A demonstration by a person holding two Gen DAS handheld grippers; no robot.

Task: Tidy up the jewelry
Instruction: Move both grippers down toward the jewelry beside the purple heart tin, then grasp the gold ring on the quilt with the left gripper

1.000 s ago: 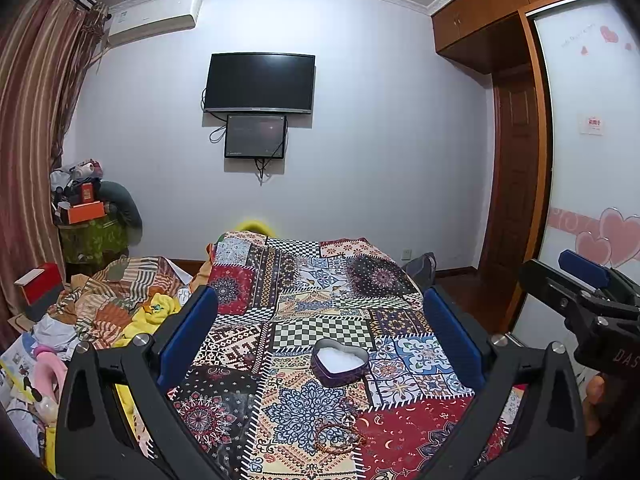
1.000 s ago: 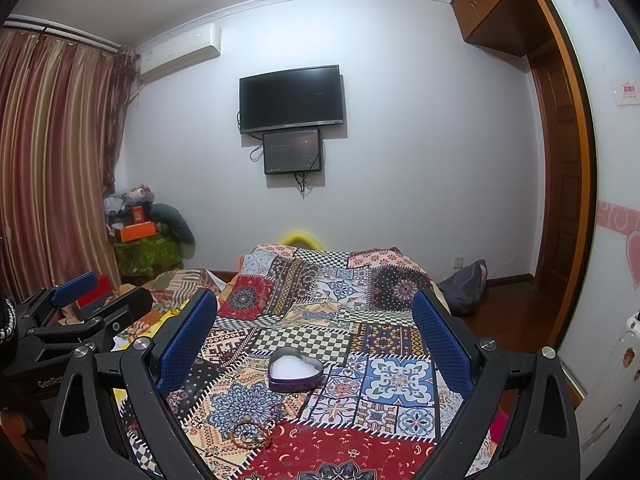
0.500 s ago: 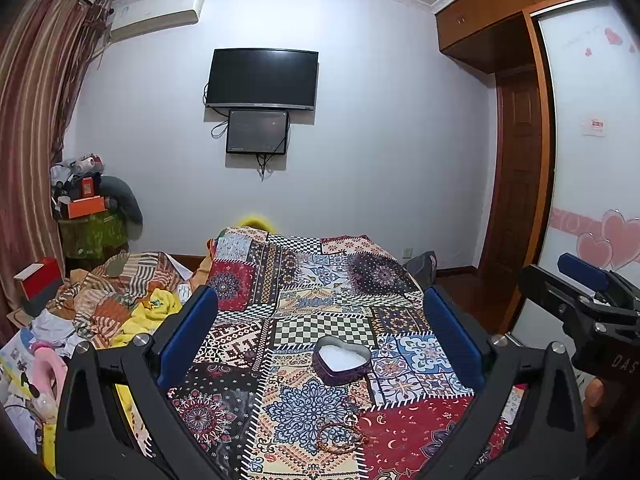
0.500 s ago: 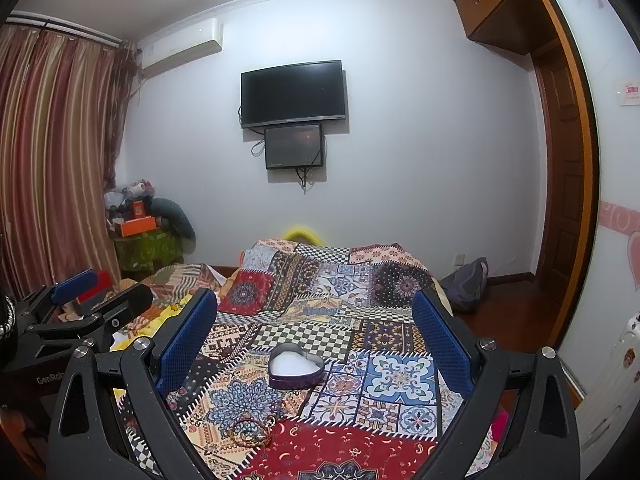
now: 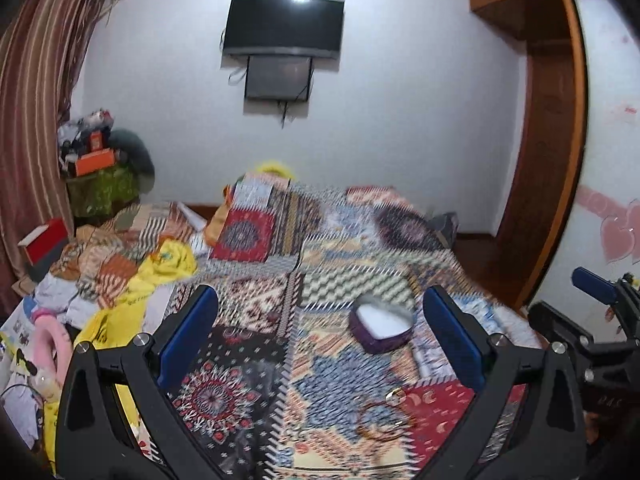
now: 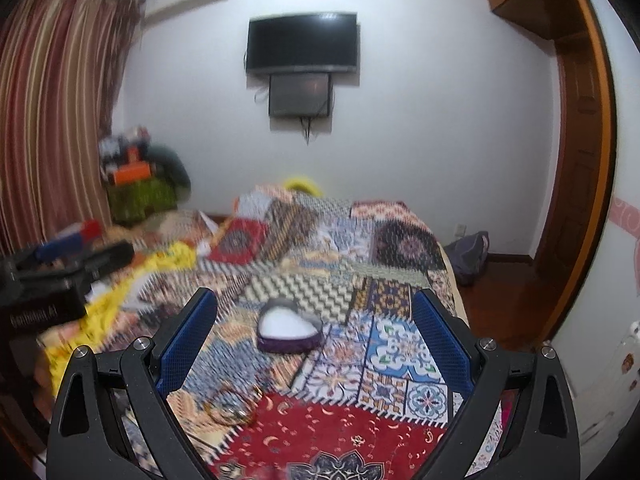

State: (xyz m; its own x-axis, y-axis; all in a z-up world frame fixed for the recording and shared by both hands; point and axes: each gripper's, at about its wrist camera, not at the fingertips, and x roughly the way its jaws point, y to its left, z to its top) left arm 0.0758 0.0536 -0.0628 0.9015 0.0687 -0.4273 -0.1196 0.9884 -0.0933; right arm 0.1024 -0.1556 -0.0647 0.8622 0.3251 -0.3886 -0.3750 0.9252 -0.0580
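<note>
A purple heart-shaped box (image 5: pixel 381 327) with a white lining sits open on the patterned bedspread; it also shows in the right wrist view (image 6: pixel 289 329). A beaded bracelet with small rings (image 5: pixel 383 420) lies on the spread nearer to me, also in the right wrist view (image 6: pixel 234 404). My left gripper (image 5: pixel 320 328) is open and empty, held above the bed, with the box between its fingers in view. My right gripper (image 6: pixel 316 328) is open and empty, above the bed to the right of the left one. Both views are blurred.
A patchwork bedspread (image 6: pixel 384 360) covers the bed. Clothes and a yellow garment (image 5: pixel 160 268) pile up at the left. A wooden wardrobe and door (image 5: pixel 540 160) stand at the right, a bag (image 6: pixel 470 256) lies on the floor, and a TV (image 5: pixel 284 26) hangs on the far wall.
Both grippers have tilted downward and moved; the bed fills more of each view. The left view has swung left, so the box sits further right. Both stay open.
</note>
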